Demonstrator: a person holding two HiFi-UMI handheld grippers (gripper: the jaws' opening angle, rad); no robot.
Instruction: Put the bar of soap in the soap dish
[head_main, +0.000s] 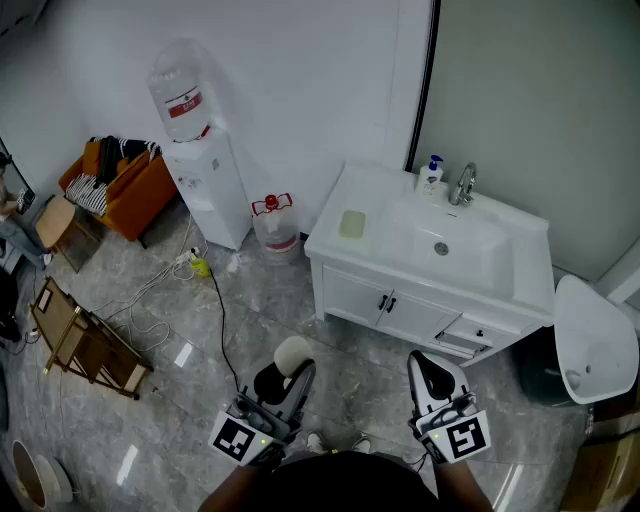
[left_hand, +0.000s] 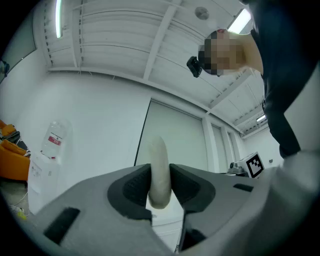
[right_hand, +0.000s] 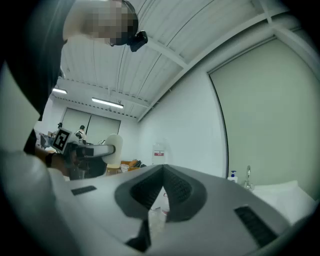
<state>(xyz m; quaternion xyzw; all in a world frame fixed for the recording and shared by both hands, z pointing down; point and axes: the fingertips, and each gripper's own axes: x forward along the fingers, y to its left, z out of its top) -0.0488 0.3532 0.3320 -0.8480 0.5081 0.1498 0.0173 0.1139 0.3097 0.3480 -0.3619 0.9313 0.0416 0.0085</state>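
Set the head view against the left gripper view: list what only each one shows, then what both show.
Only the head view: the green soap dish, the sink basin and the faucet.
Only the left gripper view: the ceiling with its lights, and the left gripper's pads pressing both sides of the bar of soap.
Both: that soap in the left gripper, the water dispenser and the right gripper.

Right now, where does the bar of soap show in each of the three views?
Head view: bar of soap low centre, in the left gripper.
Left gripper view: soap at centre, upright between the jaws.
Right gripper view: soap at left, mid height.
Shared landmark: the water cooler bottle.
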